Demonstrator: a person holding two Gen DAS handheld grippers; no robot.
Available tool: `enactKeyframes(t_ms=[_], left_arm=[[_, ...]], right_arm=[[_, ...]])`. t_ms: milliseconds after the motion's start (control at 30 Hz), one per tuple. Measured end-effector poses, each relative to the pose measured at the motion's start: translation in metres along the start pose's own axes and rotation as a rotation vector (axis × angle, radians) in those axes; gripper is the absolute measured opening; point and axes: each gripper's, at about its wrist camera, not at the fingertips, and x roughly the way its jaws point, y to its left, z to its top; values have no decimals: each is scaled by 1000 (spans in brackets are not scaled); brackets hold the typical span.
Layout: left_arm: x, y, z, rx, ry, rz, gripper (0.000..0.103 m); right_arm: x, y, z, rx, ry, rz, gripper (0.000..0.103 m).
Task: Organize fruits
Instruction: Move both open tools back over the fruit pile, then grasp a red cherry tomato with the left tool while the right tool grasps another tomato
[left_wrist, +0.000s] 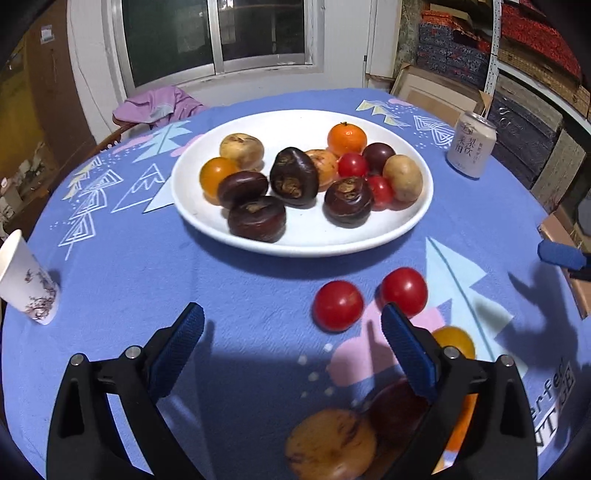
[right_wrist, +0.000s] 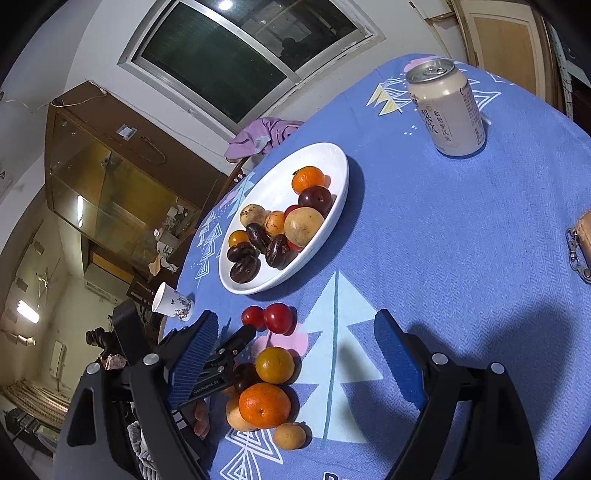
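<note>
Both tongs stand spread wide with nothing between the pads. The left tongs (left_wrist: 291, 330) hang low over the blue-clothed tabletop (left_wrist: 147, 295), pointing toward the white plate (left_wrist: 303, 243), which already carries a heap of dark, orange, red and tan fruits. The loose fruits lie on the cloth on the near side of the plate. Two red tomatoes (left_wrist: 369, 297) sit side by side, touching or nearly so, just ahead of the left tongs and offset toward their right-hand finger; the nearer-left tomato falls roughly within the gap, while the other sits just past the tip of that finger. A yellow-orange fruit (left_wrist: 456, 339) lies just outside that same finger, and a tan fruit (left_wrist: 330, 443) with a darker one behind it lies beneath the tongs, close to the camera. From the right wrist view the right tongs (right_wrist: 295, 328) hover over bare cloth, well to the side of this cluster, with an orange (right_wrist: 264, 406) and a small tan fruit (right_wrist: 290, 435) near their left finger. The left tongs are judged the nearer to the tomatoes. The pair's common line runs across the left tongs' line of reach, rising slightly toward the right; each tomato is round, so no long axis or heading can be assigned. A short advance with a slight shift rightward appears to be what a grasp calls for.
</note>
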Motion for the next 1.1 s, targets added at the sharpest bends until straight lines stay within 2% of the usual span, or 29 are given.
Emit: enactKeyframes(t_ms=[133,200,333,567,733,800,967,1100], left_arm=[[15,-8,3,58,20,11,65],[21,-11,1,89,21,13,60],[19,-16,1,130,-4,20,53],[23,-14,5,115,-13,-2,52],[23,-18,4,134,-15,-39,33],[22,-20,3,143,-16,-56,29],[16,-12,1,110,-24,-61,28],[0,12,-9,74,-32,-10,28]], right_arm=[[1,-2,0,4,0,-4,87],[1,-2,0,5,2,-5,87],[3,-2,-2,0,8,-9,87],[5,-3,-3,0,16,-21,87],[6,-2,-4,-4,22,-25,87],[7,-2,-4,-6,27,-27,87],[10,0,-4,-24,35,-26,87],[18,10,-9,-122,43,-53,87]])
